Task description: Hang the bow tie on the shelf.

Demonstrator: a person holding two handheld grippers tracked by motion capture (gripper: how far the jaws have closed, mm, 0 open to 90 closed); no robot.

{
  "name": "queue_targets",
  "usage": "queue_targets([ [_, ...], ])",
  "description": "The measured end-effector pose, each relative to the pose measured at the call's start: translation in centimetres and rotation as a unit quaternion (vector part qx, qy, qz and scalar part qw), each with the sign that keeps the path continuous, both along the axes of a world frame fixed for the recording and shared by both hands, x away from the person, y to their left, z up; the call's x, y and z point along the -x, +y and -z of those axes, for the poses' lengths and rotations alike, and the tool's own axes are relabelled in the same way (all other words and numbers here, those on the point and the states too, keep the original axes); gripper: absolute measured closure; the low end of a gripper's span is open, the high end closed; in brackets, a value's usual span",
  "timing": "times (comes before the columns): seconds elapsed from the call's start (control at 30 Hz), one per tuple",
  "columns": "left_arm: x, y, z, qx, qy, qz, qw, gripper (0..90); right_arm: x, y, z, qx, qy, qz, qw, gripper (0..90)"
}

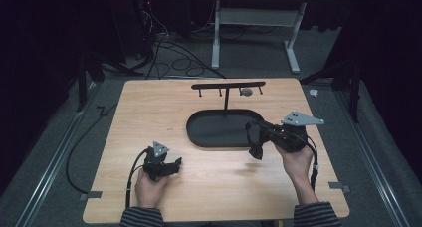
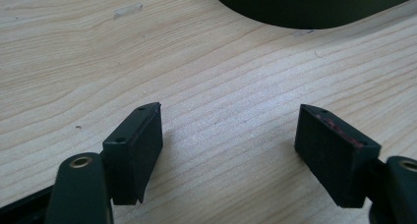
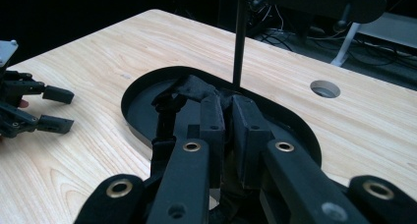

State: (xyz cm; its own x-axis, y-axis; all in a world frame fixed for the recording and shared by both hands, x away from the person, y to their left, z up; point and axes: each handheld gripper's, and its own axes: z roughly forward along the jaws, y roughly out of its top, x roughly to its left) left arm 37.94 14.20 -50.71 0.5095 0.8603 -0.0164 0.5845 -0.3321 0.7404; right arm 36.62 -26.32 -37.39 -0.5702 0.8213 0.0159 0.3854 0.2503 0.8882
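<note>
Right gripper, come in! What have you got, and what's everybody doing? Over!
Right gripper shut on black strap, above oval tray. Left gripper open, empty, low over table. Nothing in the way.

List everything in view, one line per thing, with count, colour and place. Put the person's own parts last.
table: one, light wood, centre of the high view.
stand: one, black, oval tray base mid-table with a thin post and a pegged crossbar at the far side.
strap: one, black, looped and dangling, pinched in the right gripper above the tray's right end.
hole in table: one, round, grey-rimmed, behind the stand.
cables: several, black, on the grey floor beyond the table.
table frame: one, white, in the background.
left gripper: one, black, low over the near-left tabletop, jaws wide apart, holding nothing.
right gripper: one, black, jaws closed on the strap.
hands: two, each holding a gripper, striped sleeves at the near edge.
</note>
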Motion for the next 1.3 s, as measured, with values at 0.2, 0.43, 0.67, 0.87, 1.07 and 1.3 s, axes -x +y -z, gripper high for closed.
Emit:
queue_targets([
  [0.2, 0.0, 0.0, 0.0, 0.0, 0.0, 0.0, 1.0, 26.8, -0.7, -0.2, -0.4, 0.001, 0.001, 0.008, 1.0, 85.6],
  [0.43, 0.0, 0.0, 0.0, 0.0, 0.0, 0.0, 1.0, 26.8, -1.5, -0.2, -1.2, 0.002, -0.006, 0.013, 0.9999, 85.6],
  [0.67, 0.0, 0.0, 0.0, 0.0, 0.0, 0.0, 1.0, 26.7, -2.3, -0.1, -1.9, 0.001, -0.009, 0.015, 0.9999, 85.7],
  [0.87, 0.0, 0.0, 0.0, 0.0, 0.0, 0.0, 1.0, 26.7, -3.2, 0.2, -2.3, -0.007, -0.011, 0.019, 0.9997, 85.7],
  [1.07, 0.0, 0.0, 0.0, 0.0, 0.0, 0.0, 1.0, 26.7, -4.2, 0.8, -2.8, -0.002, -0.011, 0.02, 0.9997, 85.6],
  [1.3, 0.0, 0.0, 0.0, 0.0, 0.0, 0.0, 1.0, 26.7, -5.6, 1.3, -3.3, -0.002, -0.008, 0.024, 0.9997, 85.6],
])
